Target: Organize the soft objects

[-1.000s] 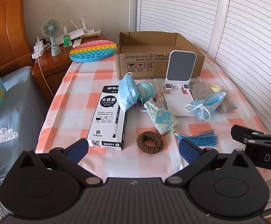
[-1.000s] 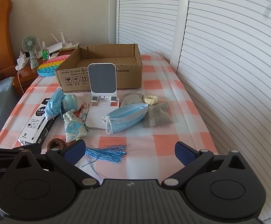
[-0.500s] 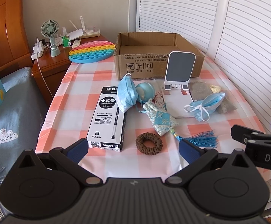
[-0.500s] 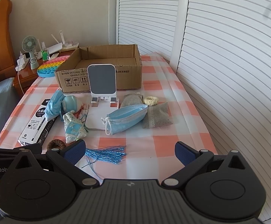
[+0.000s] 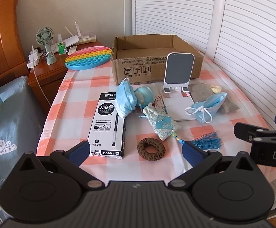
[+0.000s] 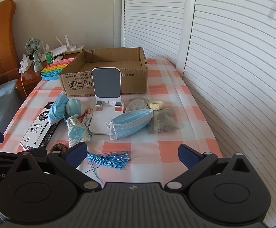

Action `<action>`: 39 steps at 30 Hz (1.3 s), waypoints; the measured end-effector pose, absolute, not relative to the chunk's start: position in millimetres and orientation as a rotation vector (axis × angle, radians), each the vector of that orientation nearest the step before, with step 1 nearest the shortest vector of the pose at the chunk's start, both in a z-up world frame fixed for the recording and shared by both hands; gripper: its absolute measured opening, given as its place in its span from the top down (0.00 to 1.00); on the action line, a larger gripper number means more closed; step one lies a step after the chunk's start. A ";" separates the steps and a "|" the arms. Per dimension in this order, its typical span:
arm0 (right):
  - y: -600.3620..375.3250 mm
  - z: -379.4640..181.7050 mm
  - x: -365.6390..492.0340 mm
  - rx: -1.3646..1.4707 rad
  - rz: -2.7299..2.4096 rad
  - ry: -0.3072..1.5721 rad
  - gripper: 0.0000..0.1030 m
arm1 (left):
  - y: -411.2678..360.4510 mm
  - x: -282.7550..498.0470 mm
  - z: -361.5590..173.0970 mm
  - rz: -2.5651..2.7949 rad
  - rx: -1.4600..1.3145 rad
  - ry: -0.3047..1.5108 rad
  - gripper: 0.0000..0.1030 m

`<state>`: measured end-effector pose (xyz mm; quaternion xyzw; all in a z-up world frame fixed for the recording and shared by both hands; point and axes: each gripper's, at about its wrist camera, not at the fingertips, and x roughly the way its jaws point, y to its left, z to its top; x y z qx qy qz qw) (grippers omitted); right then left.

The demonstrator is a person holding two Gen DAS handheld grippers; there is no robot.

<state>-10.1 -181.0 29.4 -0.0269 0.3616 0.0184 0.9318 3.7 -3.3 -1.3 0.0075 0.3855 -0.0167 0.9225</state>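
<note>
On the checked tablecloth lie two blue face masks (image 5: 126,99) (image 6: 131,122), a brown hair scrunchie (image 5: 151,149), a patterned sachet (image 5: 161,122) with a blue tassel (image 6: 109,159), a blue ball (image 5: 144,96), a cream scrunchie (image 6: 156,105) and grey pouches (image 6: 161,120). An open cardboard box (image 5: 155,64) stands at the back. My left gripper (image 5: 136,151) is open and empty, just before the brown scrunchie. My right gripper (image 6: 131,154) is open and empty above the tassel.
A black pen box (image 5: 107,127) lies at the left. A white phone stand (image 6: 106,96) stands before the cardboard box. A rainbow pop-it pad (image 5: 88,58), a small fan (image 5: 47,45) and a nightstand are at the back left. A bed is left, shutter doors right.
Both grippers have drifted slightly; the scene has shifted a little in both views. Nothing on the table has moved and both grippers stay open.
</note>
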 end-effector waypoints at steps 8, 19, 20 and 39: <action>-180.7 27.8 -5.2 -0.061 0.073 0.728 0.00 | -0.7 6.2 -4.3 -0.066 0.026 0.762 0.01; -187.4 14.7 0.2 -0.101 0.159 0.674 0.00 | 2.8 9.2 -20.4 -0.163 0.056 0.735 0.00; -189.0 11.5 1.5 -0.105 0.159 0.679 0.00 | 3.2 9.2 -22.9 -0.168 0.062 0.739 0.00; -218.0 -27.0 11.1 -0.069 0.158 0.744 0.00 | -13.6 16.2 -61.1 -0.397 0.042 0.853 0.00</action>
